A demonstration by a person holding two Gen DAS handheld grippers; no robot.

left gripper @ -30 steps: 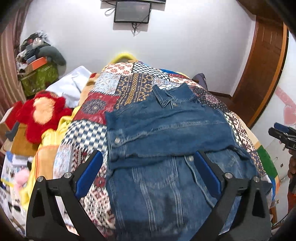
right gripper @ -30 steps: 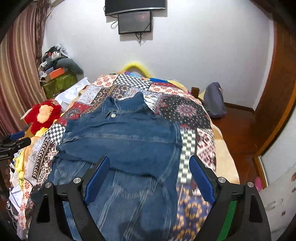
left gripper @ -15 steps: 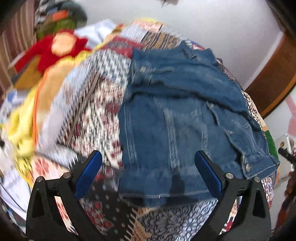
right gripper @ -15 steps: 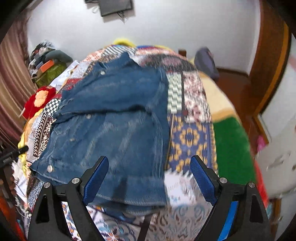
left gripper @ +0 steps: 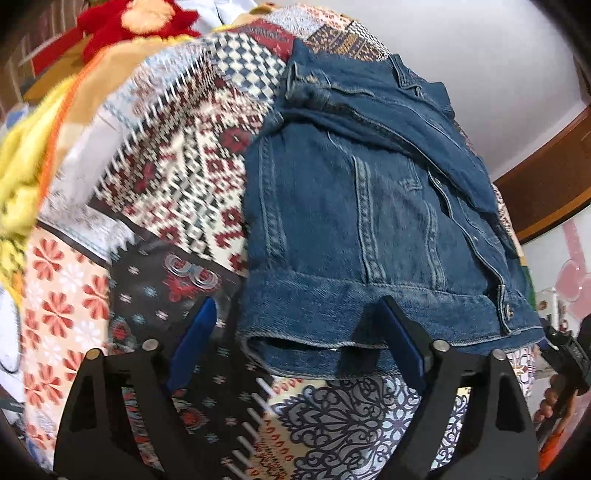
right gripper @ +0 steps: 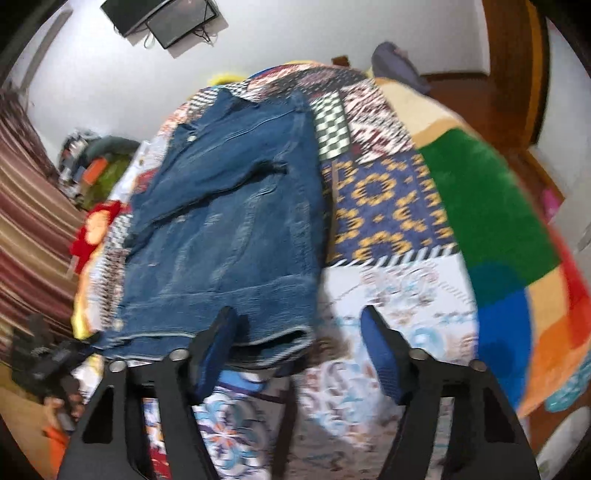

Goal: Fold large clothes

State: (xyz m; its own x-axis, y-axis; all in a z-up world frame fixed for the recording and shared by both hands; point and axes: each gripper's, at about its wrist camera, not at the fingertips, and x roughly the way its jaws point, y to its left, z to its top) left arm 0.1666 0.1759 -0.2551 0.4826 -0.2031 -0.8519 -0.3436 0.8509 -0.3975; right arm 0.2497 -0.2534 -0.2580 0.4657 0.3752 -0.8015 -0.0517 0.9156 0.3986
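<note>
While both tools hang over the near edge of the bed, two grippers and one denim jacket make up the count. Nearest in the left wrist view, the left gripper (left gripper: 295, 339) has its jaws spread wide, holding nothing; the blue pad at 4 o'clock overlaps the jacket's hem, though contact cannot be told, and the pad at 8 o'clock sits over the patchwork bedspread (left gripper: 177, 192). Nearest in the right wrist view, the right gripper (right gripper: 299, 339) is likewise spread wide and empty, its 8 o'clock pad at the hem, its 4 o'clock pad over bare bedspread. Beyond the pads lies the denim jacket (left gripper: 354, 221), flat on the bedspread, hem toward the cameras, collar at the far end, one sleeve folded across its upper half. Farther off, one red plush toy (left gripper: 129, 18) sits at 11 o'clock in the left view, and one dark wall screen (right gripper: 173, 18) hangs at 11 o'clock in the right view
</note>
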